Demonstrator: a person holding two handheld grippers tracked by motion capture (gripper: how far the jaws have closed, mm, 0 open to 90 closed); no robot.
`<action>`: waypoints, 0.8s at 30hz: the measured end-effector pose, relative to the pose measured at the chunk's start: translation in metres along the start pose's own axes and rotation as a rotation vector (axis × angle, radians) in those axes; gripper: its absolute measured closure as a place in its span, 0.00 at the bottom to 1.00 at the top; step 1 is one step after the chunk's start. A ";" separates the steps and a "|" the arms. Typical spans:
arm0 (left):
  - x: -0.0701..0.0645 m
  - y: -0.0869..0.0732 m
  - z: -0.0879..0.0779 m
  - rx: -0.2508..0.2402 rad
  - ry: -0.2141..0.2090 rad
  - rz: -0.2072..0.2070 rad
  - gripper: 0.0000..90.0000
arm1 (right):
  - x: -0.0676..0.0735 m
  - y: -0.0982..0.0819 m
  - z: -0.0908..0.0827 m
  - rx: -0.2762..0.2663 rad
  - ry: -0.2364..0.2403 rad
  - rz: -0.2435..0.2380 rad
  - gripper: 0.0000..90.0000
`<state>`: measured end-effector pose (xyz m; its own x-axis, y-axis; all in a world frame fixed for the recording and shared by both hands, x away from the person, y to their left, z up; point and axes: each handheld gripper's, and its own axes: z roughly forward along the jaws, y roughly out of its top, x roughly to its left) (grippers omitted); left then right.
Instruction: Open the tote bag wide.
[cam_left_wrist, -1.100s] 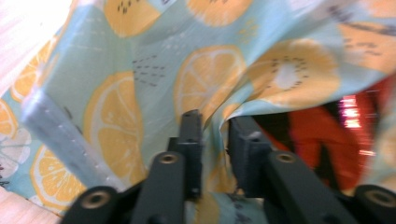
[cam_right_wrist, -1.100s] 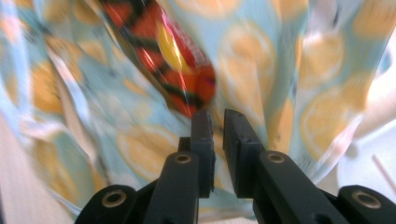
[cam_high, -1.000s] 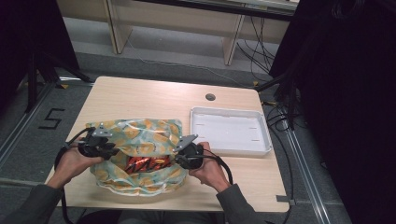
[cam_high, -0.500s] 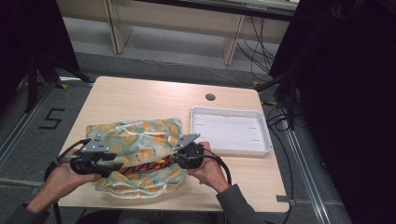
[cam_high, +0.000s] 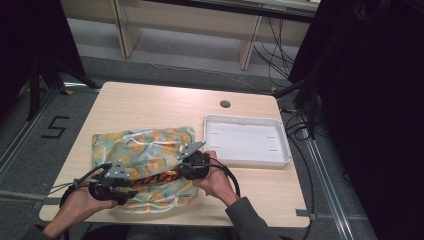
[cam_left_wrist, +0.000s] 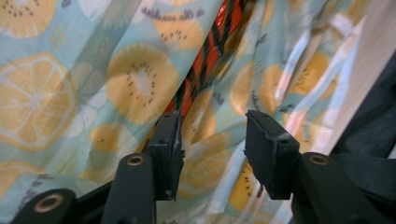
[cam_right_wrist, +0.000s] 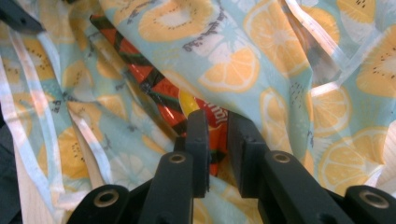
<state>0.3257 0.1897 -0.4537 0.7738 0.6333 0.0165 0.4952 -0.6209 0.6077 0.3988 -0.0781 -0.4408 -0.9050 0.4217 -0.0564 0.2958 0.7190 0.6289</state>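
At near edge: right gripper (cam_right_wrist: 214, 140) clamped on snack pack (cam_right_wrist: 208, 122), left gripper (cam_left_wrist: 212, 140) released, jaws just opened.
Bag (cam_high: 145, 150) lies front-left, overhanging table (cam_high: 150, 100) edge; keep the pack pinched, regrip bag mouth, pull toward tray (cam_high: 245, 142). Free room beyond.

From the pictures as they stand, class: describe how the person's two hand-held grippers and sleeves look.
Each hand-held gripper, left and right, is black, with a grey three-cornered plate on top and a trailing black cable. The blocky black jaws have round rivets. The right sleeve is dark grey.
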 end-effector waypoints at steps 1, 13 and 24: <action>-0.003 -0.001 0.003 0.015 0.026 -0.009 0.61 | -0.001 0.001 0.003 -0.006 0.000 0.009 0.88; 0.008 0.004 0.024 0.060 0.067 0.020 0.60 | -0.007 0.004 0.005 -0.015 -0.016 0.053 0.87; 0.013 0.015 0.037 0.043 0.076 -0.003 0.59 | -0.011 0.002 0.001 -0.027 -0.020 0.062 0.85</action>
<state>0.3580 0.1710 -0.4739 0.7404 0.6678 0.0761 0.5157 -0.6371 0.5729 0.4094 -0.0809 -0.4401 -0.8786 0.4765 -0.0322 0.3429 0.6762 0.6521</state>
